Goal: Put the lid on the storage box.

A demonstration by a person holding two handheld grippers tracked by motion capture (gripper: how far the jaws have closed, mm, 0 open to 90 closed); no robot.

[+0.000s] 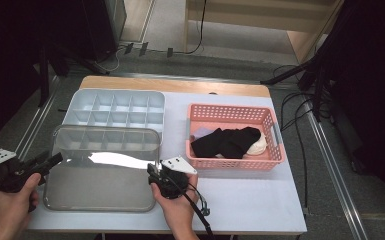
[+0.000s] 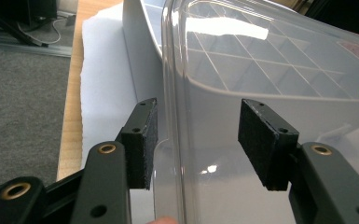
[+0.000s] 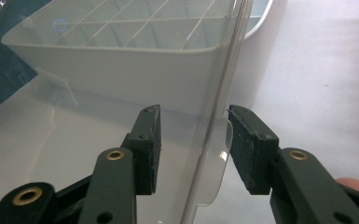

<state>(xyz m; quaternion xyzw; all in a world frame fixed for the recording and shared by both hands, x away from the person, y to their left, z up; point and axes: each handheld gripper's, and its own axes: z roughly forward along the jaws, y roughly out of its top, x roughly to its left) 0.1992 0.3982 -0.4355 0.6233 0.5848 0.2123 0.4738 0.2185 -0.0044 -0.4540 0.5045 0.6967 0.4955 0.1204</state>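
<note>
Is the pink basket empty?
No: in the high view the basket holds a black cloth and something white beside it.

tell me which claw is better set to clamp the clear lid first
Right, narrowly. The right claw has the clear lid edge and its small tab between its pads. The left claw also straddles the rim, but off centre, close against one pad. Both are open.
</note>
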